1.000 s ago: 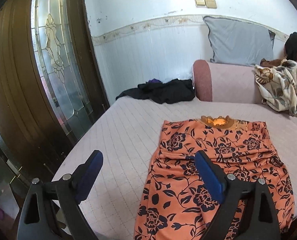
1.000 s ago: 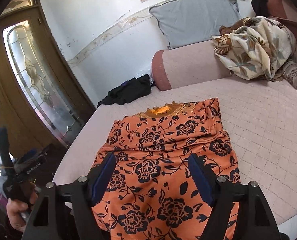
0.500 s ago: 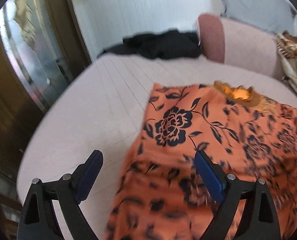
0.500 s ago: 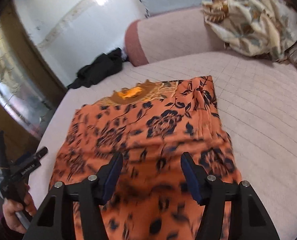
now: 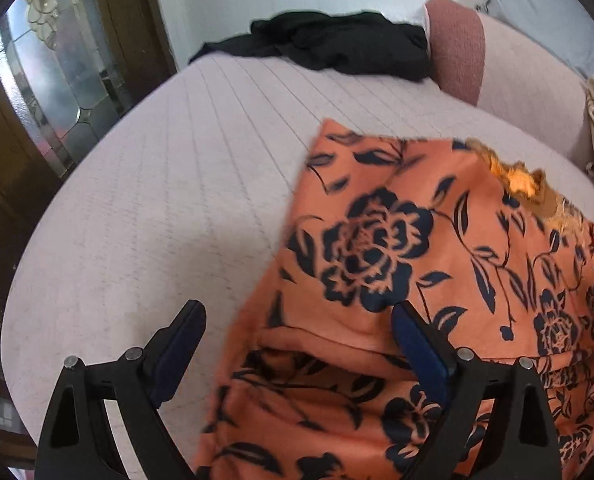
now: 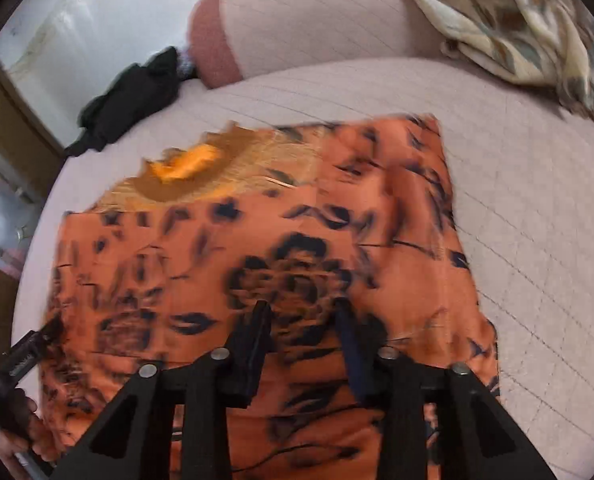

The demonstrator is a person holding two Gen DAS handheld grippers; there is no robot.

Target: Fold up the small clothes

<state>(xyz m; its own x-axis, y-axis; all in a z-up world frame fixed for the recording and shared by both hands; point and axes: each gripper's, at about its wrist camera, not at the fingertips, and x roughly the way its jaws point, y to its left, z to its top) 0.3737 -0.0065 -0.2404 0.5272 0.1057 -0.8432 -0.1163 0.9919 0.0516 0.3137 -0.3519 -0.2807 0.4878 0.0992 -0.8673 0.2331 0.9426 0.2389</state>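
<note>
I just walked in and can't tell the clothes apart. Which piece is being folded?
Look at the pale pink quilted bed. In its middle lies the orange garment, spread flat. Its dark navy rose print and golden neckline set it apart from the plain black clothing crumpled by the wall and the cream patterned cloth bundled on the bolster.

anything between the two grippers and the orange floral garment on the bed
Nothing visible. The orange floral garment lies flat and uncovered under both; left gripper straddles its edge, right gripper, whose jaws have just been closing, is over its middle.
</note>
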